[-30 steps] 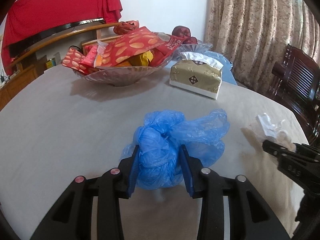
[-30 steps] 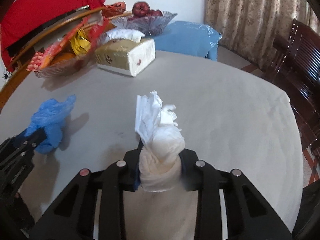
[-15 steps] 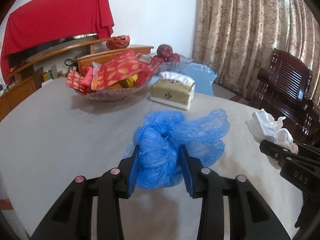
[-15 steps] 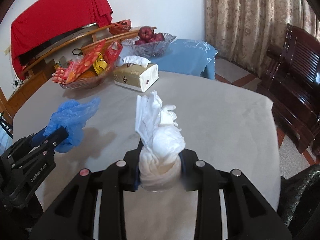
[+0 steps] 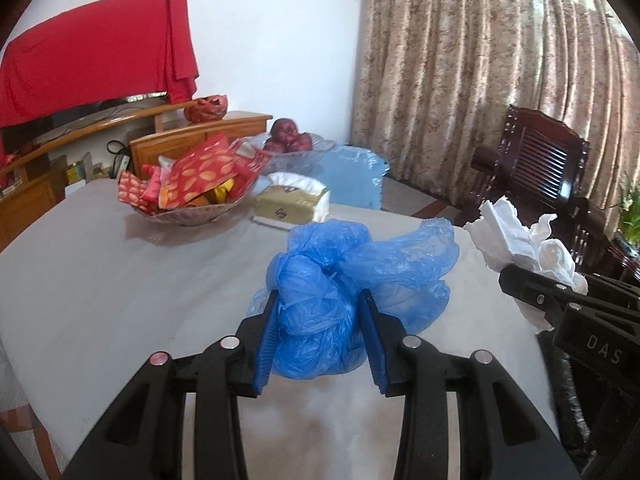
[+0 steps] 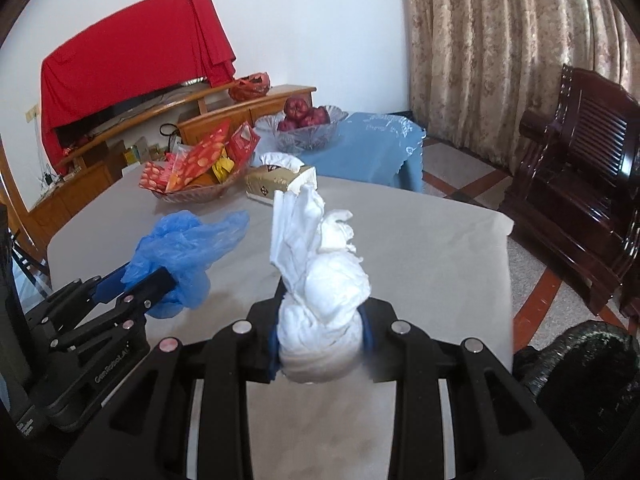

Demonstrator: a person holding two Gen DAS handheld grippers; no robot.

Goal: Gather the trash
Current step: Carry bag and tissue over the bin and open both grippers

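1. Left wrist view: the left tongs are clenched on a crumpled blue plastic bag, pinched between both blue pads and bulging out ahead of them, raised above the grey desk. Off to the right, the right tongs carry a white tissue wad.
2. Right wrist view: the right tongs grasp the white tissue wad, which stands up between the fingers above the desk. The left tongs with the blue plastic bag sit to the left. A tissue box and a snack bowl rest farther back.

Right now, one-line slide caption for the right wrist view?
Right gripper clamps crumpled white tissue above the grey table.
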